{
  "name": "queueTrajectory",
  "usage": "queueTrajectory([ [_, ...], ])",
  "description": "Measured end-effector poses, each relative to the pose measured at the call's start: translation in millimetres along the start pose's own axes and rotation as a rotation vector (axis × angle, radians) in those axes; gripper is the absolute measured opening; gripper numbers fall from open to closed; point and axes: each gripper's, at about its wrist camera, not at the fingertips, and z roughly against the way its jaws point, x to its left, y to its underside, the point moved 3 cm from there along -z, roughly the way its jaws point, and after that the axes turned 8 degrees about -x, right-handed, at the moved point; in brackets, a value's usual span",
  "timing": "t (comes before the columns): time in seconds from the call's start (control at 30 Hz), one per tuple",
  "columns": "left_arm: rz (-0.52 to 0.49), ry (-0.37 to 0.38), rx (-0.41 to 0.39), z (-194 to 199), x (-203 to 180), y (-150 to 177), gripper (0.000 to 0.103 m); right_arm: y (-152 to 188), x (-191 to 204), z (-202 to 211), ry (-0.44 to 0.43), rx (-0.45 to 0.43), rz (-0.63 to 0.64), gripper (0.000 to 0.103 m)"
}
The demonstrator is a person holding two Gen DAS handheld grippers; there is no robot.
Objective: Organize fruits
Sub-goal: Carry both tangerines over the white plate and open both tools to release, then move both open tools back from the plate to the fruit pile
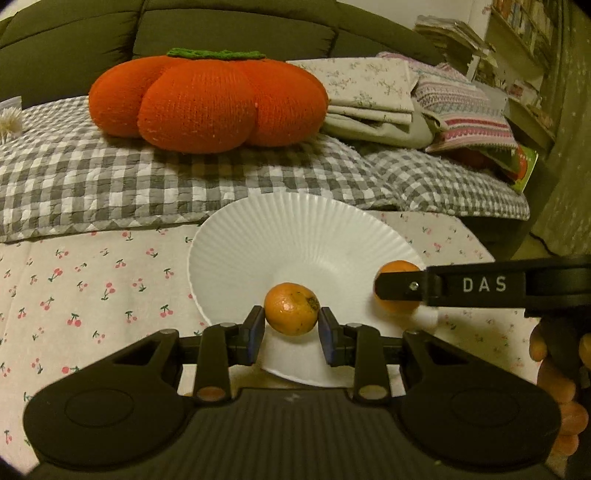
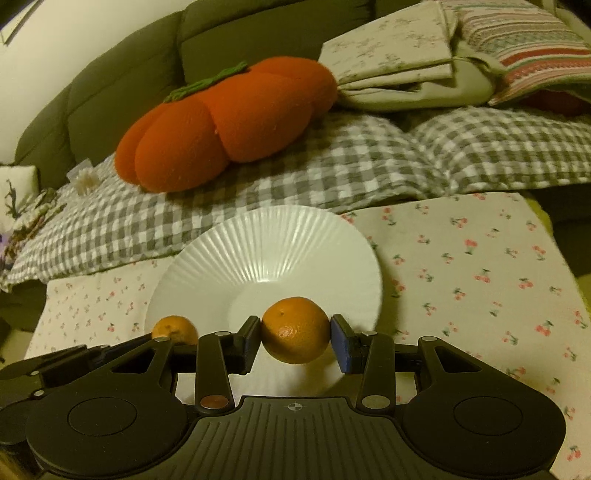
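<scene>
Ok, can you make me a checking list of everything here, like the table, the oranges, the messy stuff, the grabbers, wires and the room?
Surface: cherry-print cloth under a white ribbed plate.
Job's things: two mandarins, both held over the plate; none lies on it. The blemished mandarin is in the left gripper, the smoother mandarin in the right.
Clutter: nothing seen on the cloth beyond the plate.
Grippers: left gripper shut on its fruit; right gripper shut on its fruit; the fingers have blue pads.
Cables: nothing seen.
Surroundings: orange pumpkin cushion on a checked blanket, folded linens, dark sofa back.
</scene>
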Motion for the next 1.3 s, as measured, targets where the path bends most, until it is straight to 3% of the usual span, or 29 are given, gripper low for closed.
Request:
queueTrajectory([
  [0.33, -0.029, 0.004, 0.001, -11, -2, 3, 0.032, 9, 4, -19, -0.016, 0.032, 0.012, 0.042],
  [0.4, -0.029, 0.009, 0.001, -9, -2, 2, 0.041, 9, 5, -19, -0.012, 0.03, 0.015, 0.043],
  [0.43, -0.028, 0.006, -0.002, -7, -2, 1, 0.051, 9, 5, -18, -0.015, 0.031, 0.01, 0.045],
  [0.47, -0.029, 0.001, -0.008, -4, -2, 0, 0.057, 8, 4, -16, -0.021, 0.025, -0.003, 0.054],
  [0.5, -0.029, -0.003, -0.016, -1, -1, -1, 0.057, 6, 3, -13, -0.019, 0.015, -0.016, 0.062],
  [0.53, -0.029, -0.004, -0.02, 1, 0, -2, 0.057, 3, 1, -9, -0.017, 0.001, -0.03, 0.063],
  [0.87, 0.023, -0.044, -0.024, 44, 16, -4, 0.062, -7, -6, 16, -0.026, -0.025, -0.144, 0.064],
  [1.3, 0.061, -0.087, 0.01, 91, 22, 11, 0.067, 16, 14, 65, -0.019, 0.019, -0.133, 0.073],
])
